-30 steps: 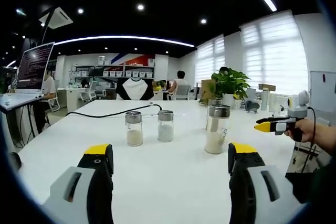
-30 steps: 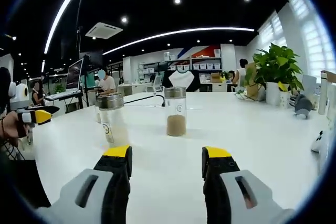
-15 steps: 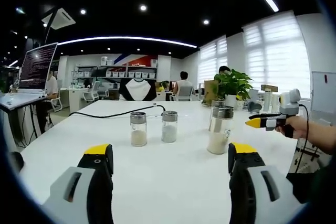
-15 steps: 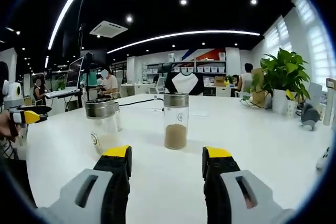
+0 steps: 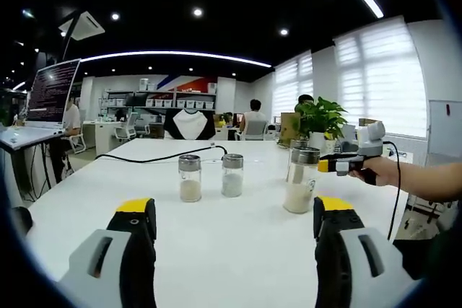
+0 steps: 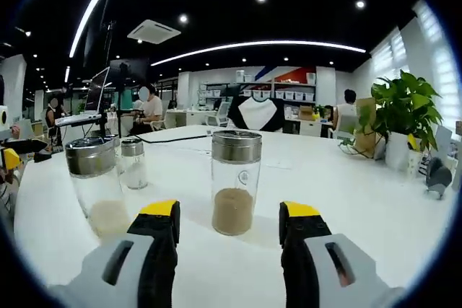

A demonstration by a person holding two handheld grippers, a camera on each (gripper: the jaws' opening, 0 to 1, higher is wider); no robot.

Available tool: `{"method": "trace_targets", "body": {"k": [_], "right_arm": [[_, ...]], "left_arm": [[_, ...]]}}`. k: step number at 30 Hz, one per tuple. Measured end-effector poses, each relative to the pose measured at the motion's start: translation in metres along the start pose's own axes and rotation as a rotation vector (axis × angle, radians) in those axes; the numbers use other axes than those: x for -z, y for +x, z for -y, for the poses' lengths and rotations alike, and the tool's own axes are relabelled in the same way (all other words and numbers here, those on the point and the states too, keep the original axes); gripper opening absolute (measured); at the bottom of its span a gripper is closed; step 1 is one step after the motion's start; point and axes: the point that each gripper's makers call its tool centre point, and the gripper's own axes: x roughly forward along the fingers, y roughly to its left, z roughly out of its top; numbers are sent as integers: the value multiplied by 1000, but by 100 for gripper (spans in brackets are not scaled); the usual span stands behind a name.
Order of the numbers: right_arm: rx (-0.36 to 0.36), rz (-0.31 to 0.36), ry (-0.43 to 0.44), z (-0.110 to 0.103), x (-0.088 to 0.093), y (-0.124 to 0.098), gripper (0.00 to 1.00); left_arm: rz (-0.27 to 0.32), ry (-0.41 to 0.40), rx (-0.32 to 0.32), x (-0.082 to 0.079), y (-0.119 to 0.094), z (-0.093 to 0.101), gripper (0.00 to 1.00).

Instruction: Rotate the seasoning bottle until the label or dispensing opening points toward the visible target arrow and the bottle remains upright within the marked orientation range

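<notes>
In the right gripper view, the right gripper stands nearest, its yellow-tipped jaws apart with nothing between them, low over the white worktop. Just beyond the gap stands the seasoning bottle, upright, clear glass with a metal lid, brown seasoning in its lower part and a small round printed mark on its wall; the mark is too small to read. To its left stands a second bottle with pale contents, and behind that a smaller shaker.

In the left gripper view, the left gripper likewise has its jaws spread wide and empty above the worktop. Beyond it two small shakers stand side by side, near but not touching, and to their right a taller bottle with pale powder. The right gripper comes in from the right, held in a hand, its yellow tip just beside that taller bottle's lid.

Farther off, a black cable crosses the worktop, a potted plant stands near the windows, and a monitor at the left shows lines of text too small to read.
</notes>
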Motion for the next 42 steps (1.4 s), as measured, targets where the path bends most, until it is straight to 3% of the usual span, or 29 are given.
{"method": "trace_targets", "body": {"k": [6,8,17,25,29,42], "right_arm": [[16,16,-6,8,-9,26,56],[-4,68,28,5,-16,34,56],[17,36,46,6,-6,56,54],[26,27,41,8,-4,65,50],[27,40,60,10,-5,66,43],[14,27,30,9,-4,59,42]], "left_arm": [[9,-3,-5,-3,-2,-1,95],[6,0,-2,-2,-2,0,95],[2,0,8,-2,2,4,95],[4,-2,0,-4,0,2,95],[10,2,-2,-6,0,1,94],[3,-7,-3,-2,1,-1,94]]}}
